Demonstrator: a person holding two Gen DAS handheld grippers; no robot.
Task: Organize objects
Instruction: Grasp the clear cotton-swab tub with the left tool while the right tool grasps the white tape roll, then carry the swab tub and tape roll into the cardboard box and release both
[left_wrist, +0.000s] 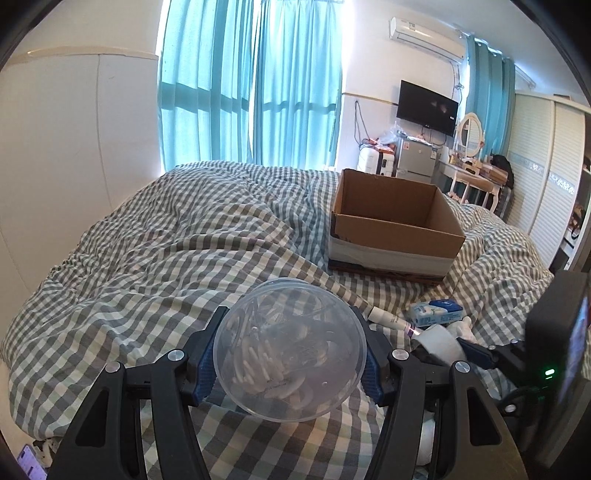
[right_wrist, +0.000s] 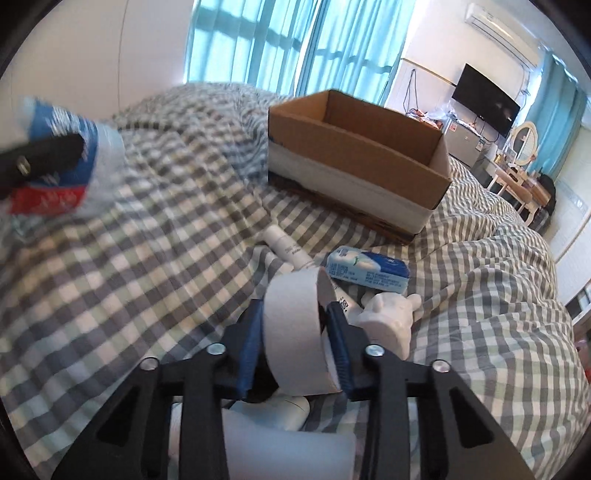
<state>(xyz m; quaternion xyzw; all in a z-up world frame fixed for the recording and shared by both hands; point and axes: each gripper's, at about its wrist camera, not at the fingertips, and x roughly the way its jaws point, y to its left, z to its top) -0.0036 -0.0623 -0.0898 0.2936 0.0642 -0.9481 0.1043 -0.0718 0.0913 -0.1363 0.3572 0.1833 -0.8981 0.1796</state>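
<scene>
Covering bed, checked quilt (left_wrist: 155, 236) w/ cardboard box (left_wrist: 395, 229); teal curtains (left_wrist: 251, 85) behind.

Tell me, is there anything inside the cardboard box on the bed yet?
No, the left wrist view shows the cardboard box open-topped with only bare brown walls and floor visible inside.

A home bedroom: checked duvet (left_wrist: 166, 236), teal curtains (left_wrist: 251, 81), wall television (left_wrist: 426, 107), dressing table (left_wrist: 476, 177).

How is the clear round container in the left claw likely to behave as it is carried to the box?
The clear container looks thin-walled, so it probably flexes under the left claw. Its smooth, curved sides may slip or rotate. The small loose items inside likely shift if tilted.
</scene>
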